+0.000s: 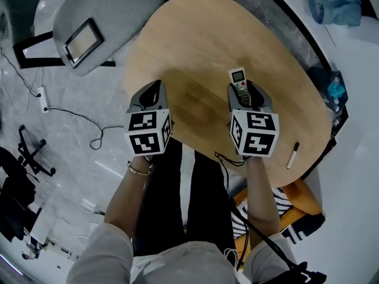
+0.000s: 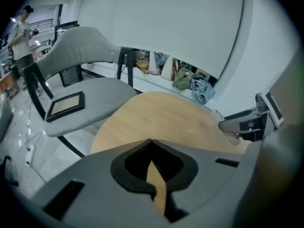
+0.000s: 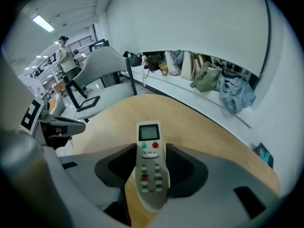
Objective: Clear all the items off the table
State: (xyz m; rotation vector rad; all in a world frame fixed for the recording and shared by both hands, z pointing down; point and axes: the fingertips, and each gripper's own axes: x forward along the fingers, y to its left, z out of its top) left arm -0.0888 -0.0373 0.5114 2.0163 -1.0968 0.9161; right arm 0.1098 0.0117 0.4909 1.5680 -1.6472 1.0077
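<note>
Over the bench (image 1: 201, 34): both grippers hang above the near half of the wooden top and point steeply down, away from the person.
Right gripper (image 3: 151, 161): it is clamped on the remote control (image 3: 151, 175), with the jaws pressing its two long sides near the middle.
Remote's pose: the screen end sticks out forward past the jaws and the buttons face up; it appears to be clear of the wood.
Why this hold: a grip across the narrow width, close to the middle, should keep the long body balanced while it is carried, in my judgement.
Left gripper (image 2: 152, 144): the jaws are together with nothing between them; only wood shows through the slit, so this hand is free.
Pen (image 1: 292, 155): a thin stick, probably a pen, lies near the bench's right edge, well apart from both grippers.
Chair (image 1: 112, 10): it stands beyond the bench, with a dark-framed flat panel (image 1: 83, 40) on the seat.
Task state: the remote is in hand, and the pen is not yet taken.
</note>
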